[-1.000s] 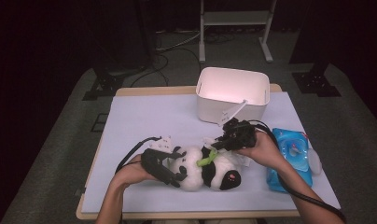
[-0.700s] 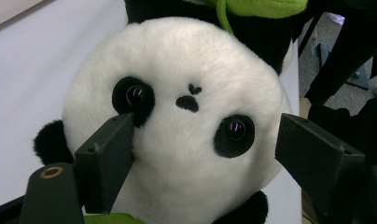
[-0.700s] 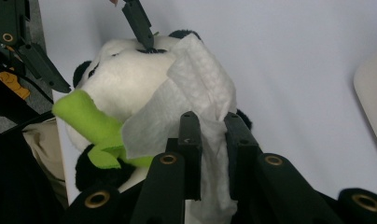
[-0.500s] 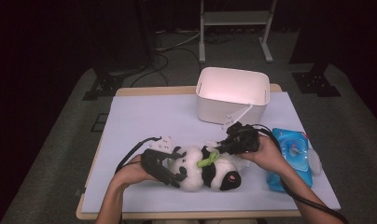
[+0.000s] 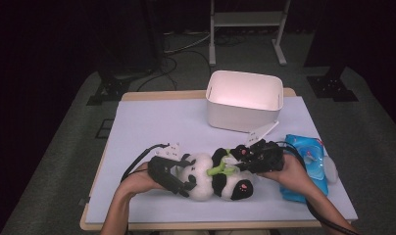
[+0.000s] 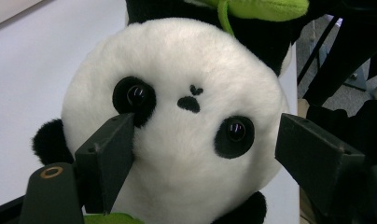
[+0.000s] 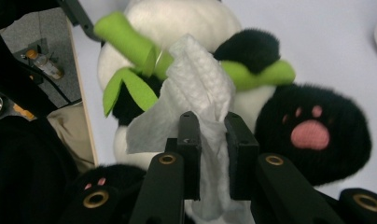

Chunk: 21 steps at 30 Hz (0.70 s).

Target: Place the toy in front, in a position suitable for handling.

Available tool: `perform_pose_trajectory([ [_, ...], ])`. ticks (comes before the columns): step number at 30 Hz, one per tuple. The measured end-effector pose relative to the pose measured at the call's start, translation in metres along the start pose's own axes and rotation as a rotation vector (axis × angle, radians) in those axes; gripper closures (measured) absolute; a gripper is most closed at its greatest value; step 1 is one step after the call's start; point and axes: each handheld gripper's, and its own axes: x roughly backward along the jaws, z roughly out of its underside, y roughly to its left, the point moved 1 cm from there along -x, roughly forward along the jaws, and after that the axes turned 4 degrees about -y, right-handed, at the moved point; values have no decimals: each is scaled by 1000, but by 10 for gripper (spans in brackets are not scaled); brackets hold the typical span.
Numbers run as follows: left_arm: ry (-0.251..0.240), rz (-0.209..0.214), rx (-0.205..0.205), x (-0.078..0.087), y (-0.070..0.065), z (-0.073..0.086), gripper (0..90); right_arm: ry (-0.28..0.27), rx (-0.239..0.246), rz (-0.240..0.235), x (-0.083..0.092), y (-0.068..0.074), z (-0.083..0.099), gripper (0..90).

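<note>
Lying lengthwise near the front edge of the white-covered table (image 5: 152, 122), the black-and-white plush panda (image 5: 213, 176) has its head clasped by the left gripper (image 5: 179, 182). Just beyond the right gripper (image 7: 210, 135), clenched on a white wet wipe (image 7: 196, 88), lies the green plush bamboo stalk (image 7: 135, 42).

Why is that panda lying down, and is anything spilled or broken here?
Nothing looks spilled or damaged. The toy panda lies on its back on the table, its head between the left tongs, while the right tongs pinch a white wipe against its green stalk.
</note>
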Motion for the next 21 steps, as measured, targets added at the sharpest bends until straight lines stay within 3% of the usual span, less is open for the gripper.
perform_pose_trajectory([
  [12,5,-2,-5,0,0,0,198,-11,-59,-30,6,-3,36,779],
  [17,5,-8,-4,0,0,-1,197,-8,-62,-29,7,-4,39,779],
  [21,5,-13,-3,-1,0,0,196,-4,-52,7,8,-9,33,779],
])
